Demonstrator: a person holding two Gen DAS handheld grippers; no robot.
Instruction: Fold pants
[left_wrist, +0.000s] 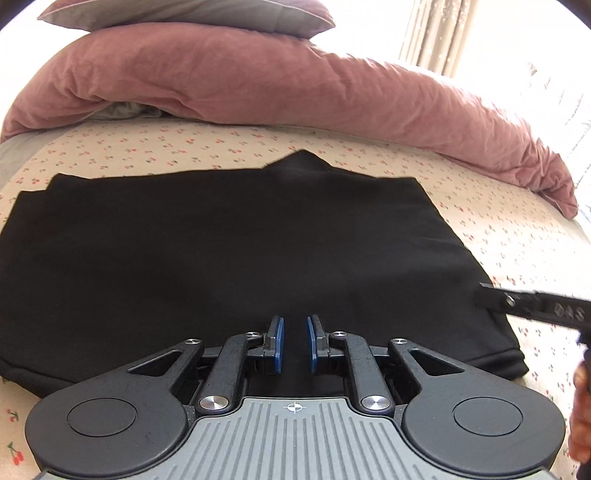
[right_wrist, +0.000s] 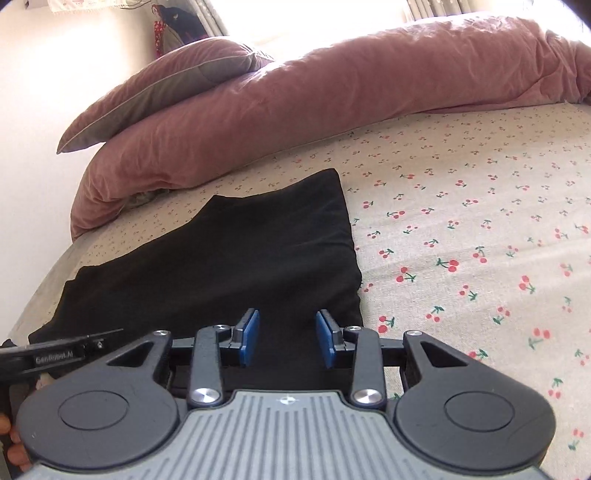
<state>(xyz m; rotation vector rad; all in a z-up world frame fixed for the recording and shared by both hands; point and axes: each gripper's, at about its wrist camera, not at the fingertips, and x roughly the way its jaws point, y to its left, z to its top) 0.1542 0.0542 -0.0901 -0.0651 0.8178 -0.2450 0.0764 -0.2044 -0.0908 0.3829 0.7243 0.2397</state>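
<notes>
Black pants (left_wrist: 221, 251) lie folded flat in a wide rectangle on the cherry-print bed sheet (left_wrist: 498, 229). My left gripper (left_wrist: 294, 341) hovers over the near edge of the pants, its blue pads a little apart and holding nothing. In the right wrist view the pants (right_wrist: 240, 258) stretch away to the left. My right gripper (right_wrist: 287, 338) is open over their near right end, empty. The right gripper's side shows at the pants' right edge in the left wrist view (left_wrist: 532, 304).
A rolled pink duvet (left_wrist: 295, 85) lies across the far side of the bed with a pink and grey pillow (left_wrist: 192, 14) on top. Open sheet (right_wrist: 461, 240) lies to the right of the pants. A curtain (left_wrist: 436, 33) hangs at the back right.
</notes>
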